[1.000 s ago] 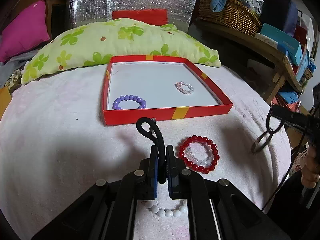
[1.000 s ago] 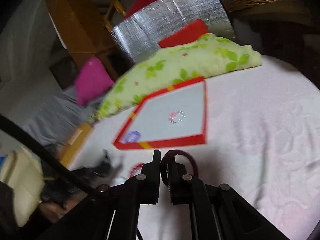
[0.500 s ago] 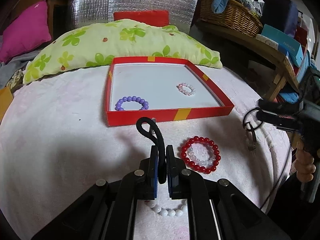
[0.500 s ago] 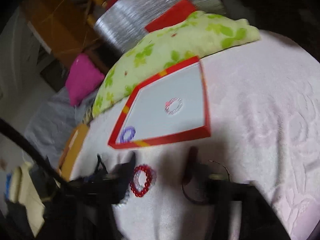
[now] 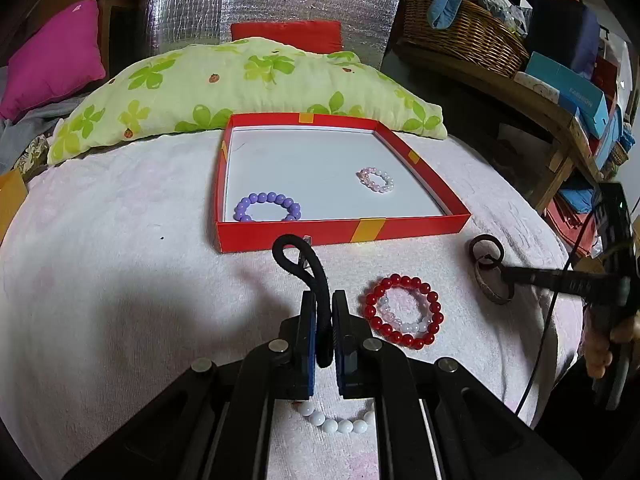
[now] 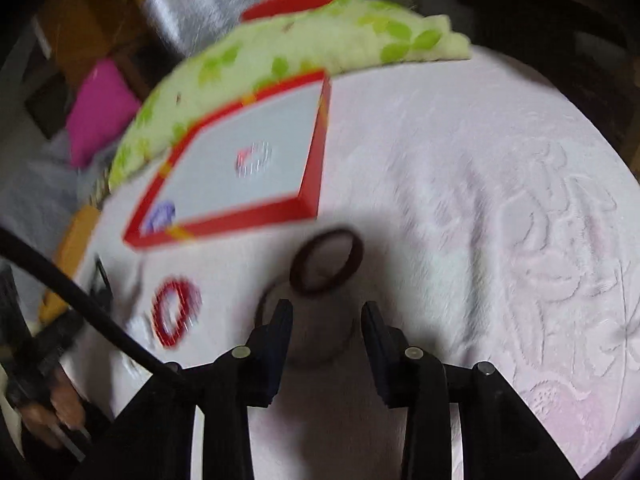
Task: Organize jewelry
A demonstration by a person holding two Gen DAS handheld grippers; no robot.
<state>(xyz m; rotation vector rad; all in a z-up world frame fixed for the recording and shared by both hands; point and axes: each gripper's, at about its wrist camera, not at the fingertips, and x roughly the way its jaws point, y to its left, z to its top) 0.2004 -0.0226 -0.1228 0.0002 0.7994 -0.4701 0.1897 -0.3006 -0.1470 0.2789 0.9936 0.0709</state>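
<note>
Black hair tie [image 5: 308,276]: soft, light, pinched in left gripper [image 5: 323,320]. Brown hair tie [image 6: 326,262]: limp, lies loose before right gripper [image 6: 326,316], jaws half-open, just closing, nothing between; take by rim.

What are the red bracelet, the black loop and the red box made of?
Red bracelet: glossy round beads with bright glints, likely glass or plastic. Black loop, pinched in the left hand-held gripper: matte, bendy cord, probably fabric-covered elastic. Red box: thin, flat walls with sharp folded corners, looks like cardboard.

The left gripper [image 5: 323,312] is clamped tight and angled downward, while the right gripper's [image 6: 326,312] parted jaws have just been closing.
</note>
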